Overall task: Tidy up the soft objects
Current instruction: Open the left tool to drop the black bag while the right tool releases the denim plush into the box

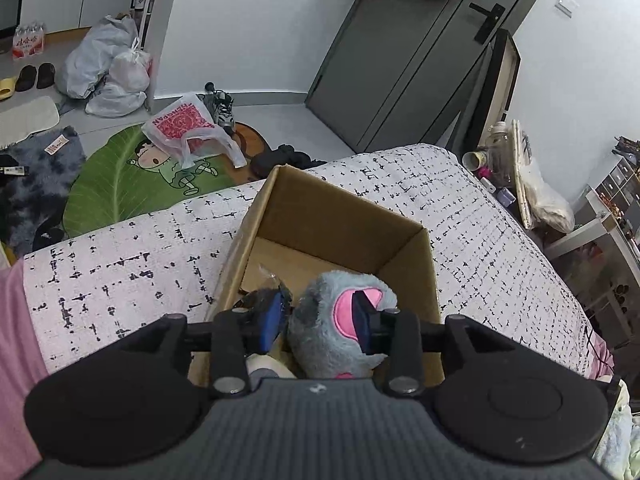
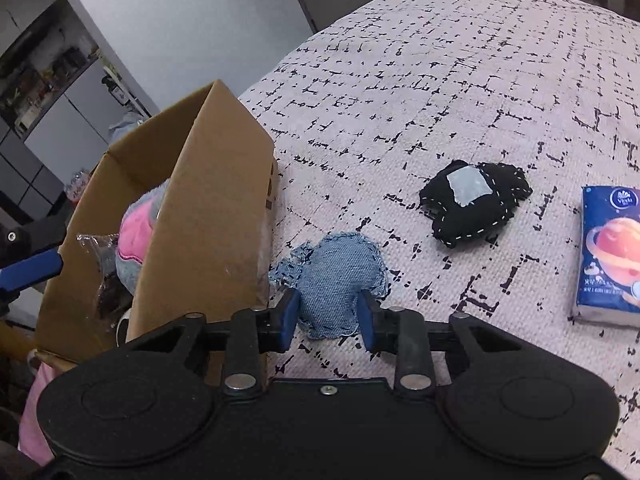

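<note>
A cardboard box (image 1: 344, 220) stands on the patterned bed. In the left wrist view a grey plush with pink patches (image 1: 332, 328) lies in the box. My left gripper (image 1: 320, 322) is over the box, jaws apart around the plush's upper part. In the right wrist view the box (image 2: 208, 200) is at left with the plush (image 2: 134, 240) inside. A blue denim pad (image 2: 336, 280) lies on the bed beside the box. My right gripper (image 2: 327, 320) is open, its fingers on either side of the pad's near edge. A black stitched pad (image 2: 476, 204) lies farther right.
A blue tissue pack (image 2: 610, 264) lies at the bed's right. A clear wrapper (image 2: 106, 264) sits inside the box. Off the bed are a green leaf rug (image 1: 132, 184), plastic bags (image 1: 108, 68), a dark door (image 1: 400, 52) and a cluttered side table (image 1: 520, 168).
</note>
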The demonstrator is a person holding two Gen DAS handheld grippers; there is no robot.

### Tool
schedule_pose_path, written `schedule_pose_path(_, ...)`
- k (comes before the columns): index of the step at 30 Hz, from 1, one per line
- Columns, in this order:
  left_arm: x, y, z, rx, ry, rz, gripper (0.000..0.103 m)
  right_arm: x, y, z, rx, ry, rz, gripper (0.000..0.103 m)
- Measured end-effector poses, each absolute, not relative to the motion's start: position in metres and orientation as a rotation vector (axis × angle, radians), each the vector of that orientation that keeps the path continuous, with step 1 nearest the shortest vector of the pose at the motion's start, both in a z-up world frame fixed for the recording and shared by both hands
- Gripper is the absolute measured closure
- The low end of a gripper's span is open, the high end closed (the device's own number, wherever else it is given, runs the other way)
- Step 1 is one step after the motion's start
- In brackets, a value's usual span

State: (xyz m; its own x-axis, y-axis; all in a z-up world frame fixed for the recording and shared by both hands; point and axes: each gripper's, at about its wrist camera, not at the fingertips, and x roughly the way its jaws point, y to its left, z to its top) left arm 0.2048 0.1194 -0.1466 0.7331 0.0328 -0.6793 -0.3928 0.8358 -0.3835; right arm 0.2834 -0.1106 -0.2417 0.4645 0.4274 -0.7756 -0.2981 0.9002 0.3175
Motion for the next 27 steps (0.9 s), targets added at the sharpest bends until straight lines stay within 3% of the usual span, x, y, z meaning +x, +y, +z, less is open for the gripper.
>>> schedule_pose_path(2,0.206,0.12,-0.148,-0.541,0.72,0.25,0.065,0.282,-0.111,-0.238,0.136,0.979,0.451,0.081)
schedule_pose_path(13,0.202,0.127,-0.147,-0.56,0.718,0.28,0.064,0.278,-0.125,-0.183,0.194,0.84,0.447,0.082)
schedule_pose_path(17,0.202,0.127,-0.146,-0.554,0.71,0.296,0.054,0.274,-0.127,-0.163,0.203,0.791,0.456,0.082)
schedule_pose_path(27,0.203,0.125,-0.143,-0.543,0.712,0.292,0.043,0.262,-0.128,-0.129,0.25,0.709,0.522,0.082)
